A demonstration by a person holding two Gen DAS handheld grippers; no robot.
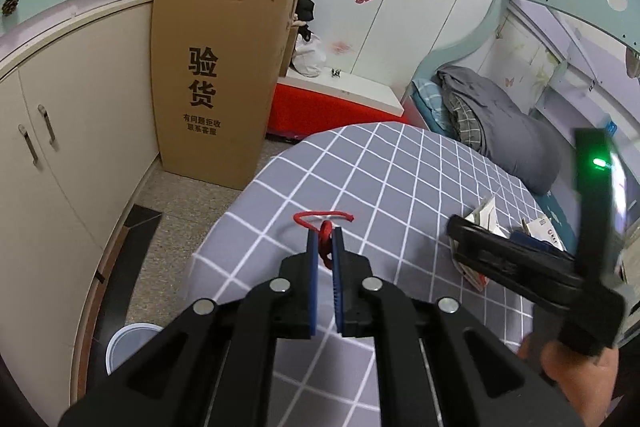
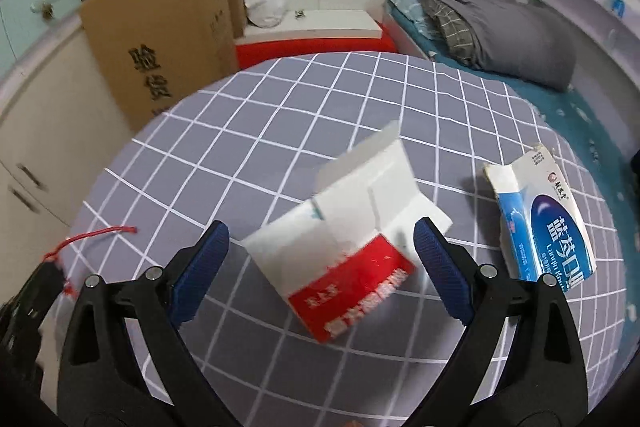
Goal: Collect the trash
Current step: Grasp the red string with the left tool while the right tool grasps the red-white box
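Note:
My left gripper [image 1: 325,233] is shut on a red string [image 1: 326,218], whose loop sticks out past the fingertips above the grey checked table [image 1: 400,171]. The string also shows at the left in the right wrist view [image 2: 96,233]. My right gripper [image 2: 320,239] is open, its blue pads on either side of a torn red and white carton [image 2: 348,227] that lies on the table [image 2: 280,115]. A blue and white medicine box [image 2: 544,219] lies to the right of it. In the left wrist view the right gripper [image 1: 520,259] is at the right, over the cartons.
A white bin [image 1: 128,343] stands on the floor at lower left, beside the cream cupboard [image 1: 60,155]. A tall cardboard box [image 1: 216,79] leans beyond the table. A red and white chest [image 1: 336,99] and a bed with a grey duvet [image 1: 508,123] lie behind.

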